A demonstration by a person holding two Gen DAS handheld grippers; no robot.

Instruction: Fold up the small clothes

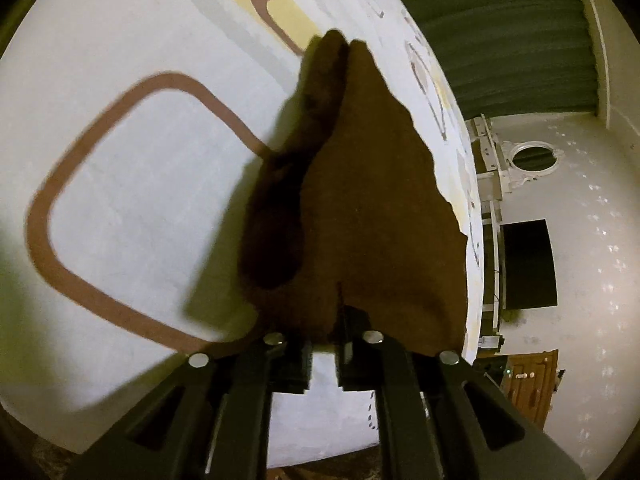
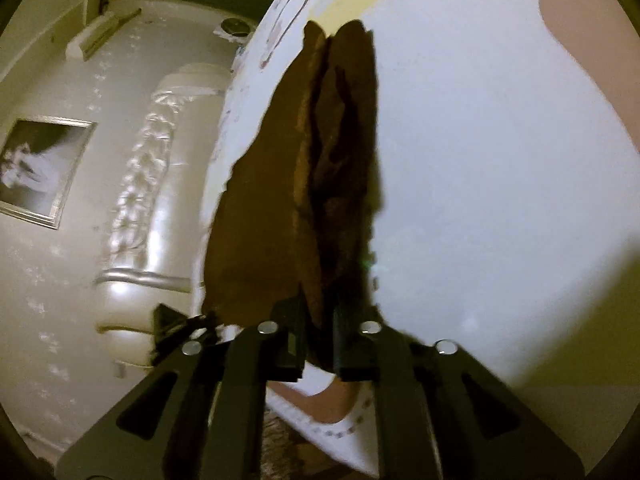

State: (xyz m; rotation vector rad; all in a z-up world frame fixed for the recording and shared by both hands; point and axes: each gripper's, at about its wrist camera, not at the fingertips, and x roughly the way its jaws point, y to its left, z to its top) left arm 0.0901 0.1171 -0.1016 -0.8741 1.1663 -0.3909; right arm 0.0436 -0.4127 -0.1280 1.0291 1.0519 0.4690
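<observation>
Your left tongs (image 1: 323,354) stand narrow, the pads pinched on the near edge of the brown cloth (image 1: 372,208), which runs away from the tips and tapers to a point far ahead. A darker fold of it droops on the left of the tips, casting a shadow on the white sheet (image 1: 132,184) beneath. Your right tongs (image 2: 318,342) are narrow too, clamped on another edge of the same cloth (image 2: 260,216); here the cloth stands on edge straight ahead of the tips, in several bunched layers. The sheet spreads to the right of these tongs and below them. Left of them, well beyond the cloth, a pale padded headboard (image 2: 156,184) and a framed picture (image 2: 40,168) show.
</observation>
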